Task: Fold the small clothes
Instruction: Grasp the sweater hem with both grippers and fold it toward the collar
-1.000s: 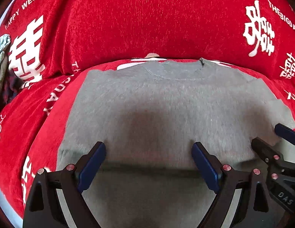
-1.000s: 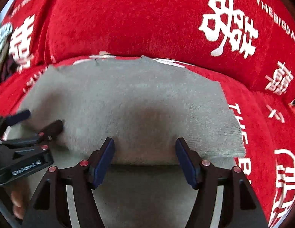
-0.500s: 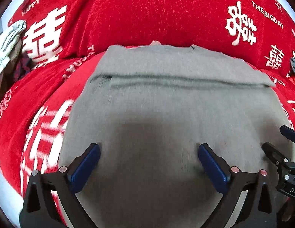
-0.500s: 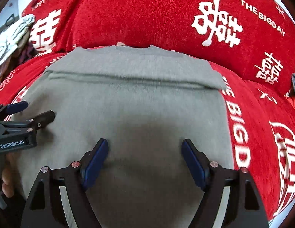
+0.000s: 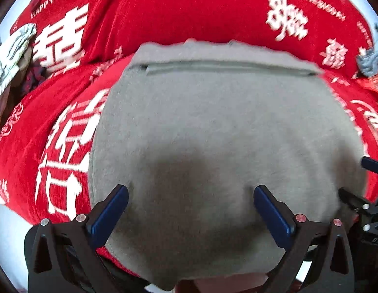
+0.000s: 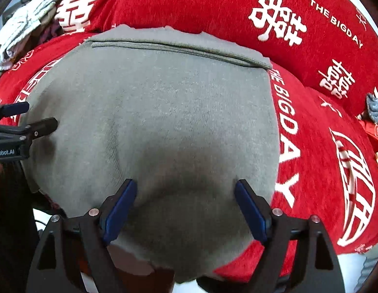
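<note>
Our left gripper (image 5: 190,207) sits at the bottom of the left wrist view with its blue-padded fingers (image 5: 108,213) spread wide apart and nothing between them; the right gripper (image 6: 186,206) shows the same in its own view, blue pads well apart over bare cloth. Each gripper also pokes into the other's frame: the left one at the left edge of the right wrist view, the right one at the right edge of the left wrist view. Beneath both lies the grey garment (image 5: 220,127), a soft knit with a fine ribbed grain, filling the centre of each frame. It lies flat on the red cover (image 5: 164,12), a plush fabric printed with white characters and English lettering. The garment's long axis runs from the bottom of the frame toward the top, where a folded band (image 6: 179,48) crosses it from side to side, layered edges showing. A pale crumpled cloth (image 6: 25,19) sits at the upper left, and a grey bundle (image 6: 374,106) at the right edge. We see no containers.
</note>
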`<state>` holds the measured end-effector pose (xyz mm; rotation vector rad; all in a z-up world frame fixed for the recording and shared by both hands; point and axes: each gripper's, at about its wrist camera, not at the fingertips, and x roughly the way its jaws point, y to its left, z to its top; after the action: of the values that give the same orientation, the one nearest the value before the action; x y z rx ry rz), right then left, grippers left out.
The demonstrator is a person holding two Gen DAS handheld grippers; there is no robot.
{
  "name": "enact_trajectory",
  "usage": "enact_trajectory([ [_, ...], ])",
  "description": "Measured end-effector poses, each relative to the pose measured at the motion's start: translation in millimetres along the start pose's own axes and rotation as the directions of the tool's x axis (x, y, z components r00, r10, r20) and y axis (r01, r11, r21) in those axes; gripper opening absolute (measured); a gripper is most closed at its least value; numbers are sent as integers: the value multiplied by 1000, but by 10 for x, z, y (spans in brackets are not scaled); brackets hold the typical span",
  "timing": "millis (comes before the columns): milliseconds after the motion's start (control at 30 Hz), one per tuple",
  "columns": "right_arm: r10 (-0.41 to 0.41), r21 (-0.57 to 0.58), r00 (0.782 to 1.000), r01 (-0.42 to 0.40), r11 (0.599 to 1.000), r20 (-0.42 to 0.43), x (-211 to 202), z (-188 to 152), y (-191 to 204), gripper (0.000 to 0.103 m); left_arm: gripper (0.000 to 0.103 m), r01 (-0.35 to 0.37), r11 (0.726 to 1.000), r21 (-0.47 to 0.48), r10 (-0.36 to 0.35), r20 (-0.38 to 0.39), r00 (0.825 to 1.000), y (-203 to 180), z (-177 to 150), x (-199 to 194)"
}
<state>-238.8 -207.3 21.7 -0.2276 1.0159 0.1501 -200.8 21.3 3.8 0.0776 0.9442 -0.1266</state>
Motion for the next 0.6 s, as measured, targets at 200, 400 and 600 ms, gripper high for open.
enact_trajectory([
  [200,4,-145,1000,-1,989,17,157,152,461,85,103,-14,996,83,17,-39,999,-227,-41,178],
  [400,31,-123,999,-29,992,19,121,-23,327,87,103,4,1000,12,-3,-51,999,-29,-163,111],
  [600,-13,-24,1000,13,1000,-9,-103,-314,-11,88,103,2,974,-228,1,11,1000,495,-248,-163],
])
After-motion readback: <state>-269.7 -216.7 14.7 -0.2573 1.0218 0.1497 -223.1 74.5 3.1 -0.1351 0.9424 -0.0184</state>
